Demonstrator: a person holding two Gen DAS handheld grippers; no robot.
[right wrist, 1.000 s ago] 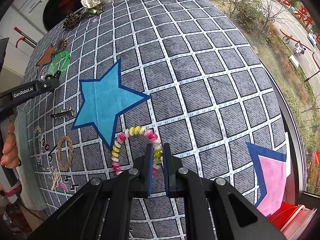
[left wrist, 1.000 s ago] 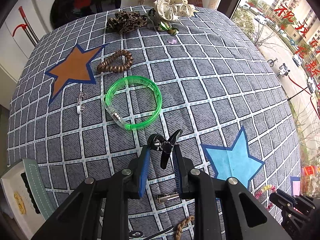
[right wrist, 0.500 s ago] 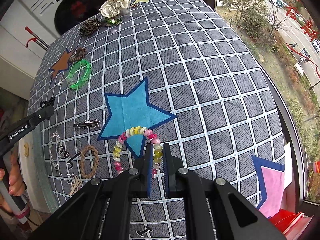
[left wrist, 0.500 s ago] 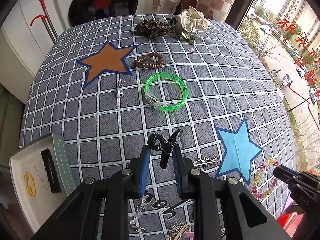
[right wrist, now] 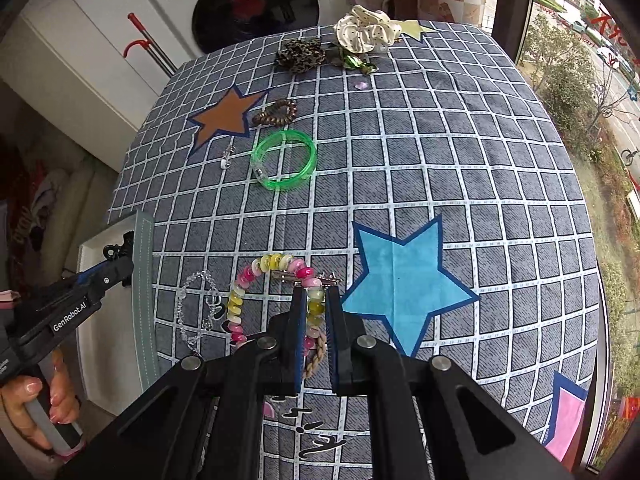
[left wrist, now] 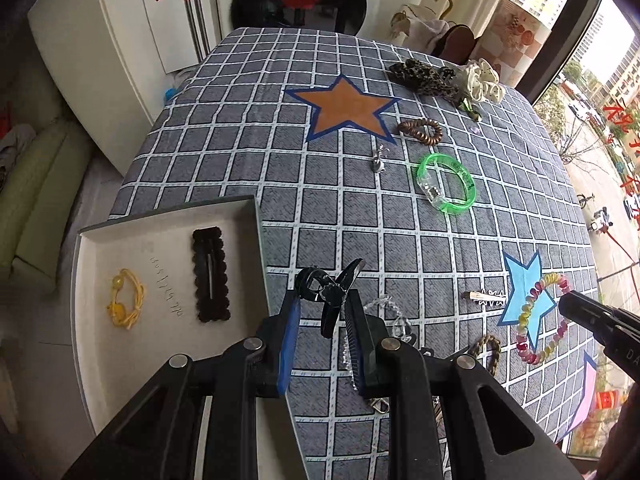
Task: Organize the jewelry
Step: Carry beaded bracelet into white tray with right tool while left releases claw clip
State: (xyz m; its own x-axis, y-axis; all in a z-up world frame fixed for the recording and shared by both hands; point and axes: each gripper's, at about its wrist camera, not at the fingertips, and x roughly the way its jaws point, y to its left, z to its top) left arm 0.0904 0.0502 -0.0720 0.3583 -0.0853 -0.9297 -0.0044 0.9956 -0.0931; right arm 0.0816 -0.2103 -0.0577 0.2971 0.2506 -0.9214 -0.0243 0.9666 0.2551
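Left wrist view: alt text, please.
The left tongs grip a black claw clip beside a white tray holding a yellow bracelet and a dark hair clip; more jewelry lies on the checked tablecloth.

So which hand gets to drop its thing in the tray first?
Probably left. The left gripper holds the black claw clip right beside the tray; the right gripper, holding the beaded bracelet, is farther away.
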